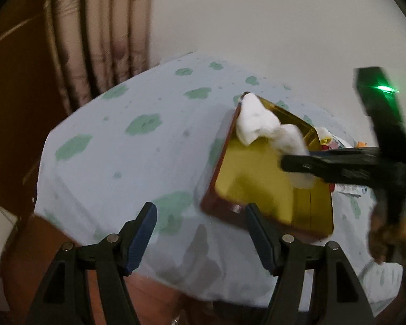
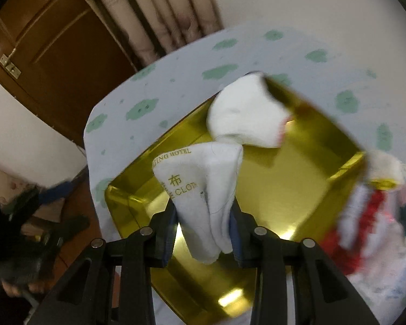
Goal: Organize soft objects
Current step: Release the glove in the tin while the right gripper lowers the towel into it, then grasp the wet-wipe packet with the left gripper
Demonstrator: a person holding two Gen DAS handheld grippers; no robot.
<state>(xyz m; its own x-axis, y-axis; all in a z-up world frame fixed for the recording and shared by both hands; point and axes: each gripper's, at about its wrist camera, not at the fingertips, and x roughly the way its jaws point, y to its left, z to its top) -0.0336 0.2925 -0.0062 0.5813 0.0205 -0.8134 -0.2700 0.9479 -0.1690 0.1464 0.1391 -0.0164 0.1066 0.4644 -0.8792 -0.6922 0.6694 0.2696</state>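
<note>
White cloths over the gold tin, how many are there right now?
2. One white cloth lies in the gold tin's far corner; one printed hotel cloth is pinched in the right gripper above the tin. More may hide in the pile beside it.

On the table (image 2: 176, 62) stands an open tin box (image 2: 305, 189), with one folded cloth (image 2: 243, 116) in its far corner, a second cloth (image 2: 203, 184) hanging above its near part, and a heap of soft things (image 2: 370, 216) just to its right.
</note>
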